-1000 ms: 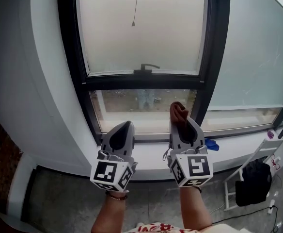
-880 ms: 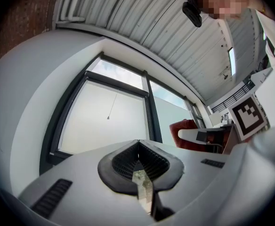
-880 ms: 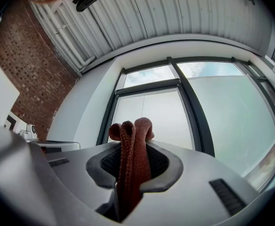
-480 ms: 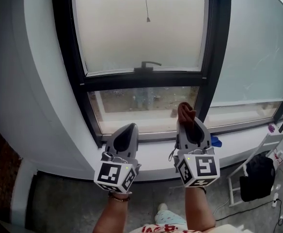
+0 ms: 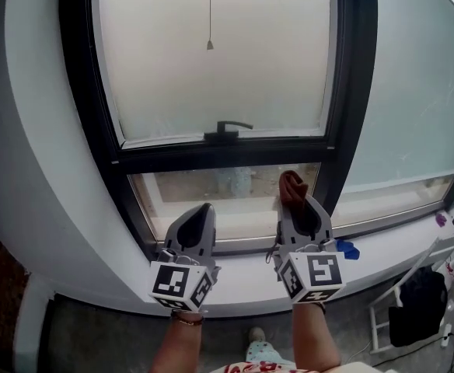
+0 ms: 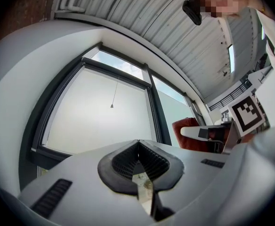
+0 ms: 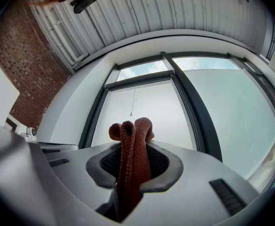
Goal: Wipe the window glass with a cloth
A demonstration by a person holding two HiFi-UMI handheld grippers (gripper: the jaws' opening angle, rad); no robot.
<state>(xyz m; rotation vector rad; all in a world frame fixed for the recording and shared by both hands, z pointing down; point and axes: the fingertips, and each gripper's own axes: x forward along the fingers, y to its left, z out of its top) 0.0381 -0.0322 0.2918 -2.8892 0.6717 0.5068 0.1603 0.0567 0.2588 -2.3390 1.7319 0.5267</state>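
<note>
Window (image 5: 219, 68) nearer, right hand-held gripper (image 5: 295, 208) clamping cloth (image 5: 291, 183)

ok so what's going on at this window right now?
A person stands at a black-framed window, a two-jaw gripper in each hand. The right gripper is shut on a bunched rust-brown knitted cloth, held up in front of the lower clear pane. The left gripper is shut with nothing in it, beside the right one above the white sill. Whether the cloth touches the glass cannot be told.
</note>
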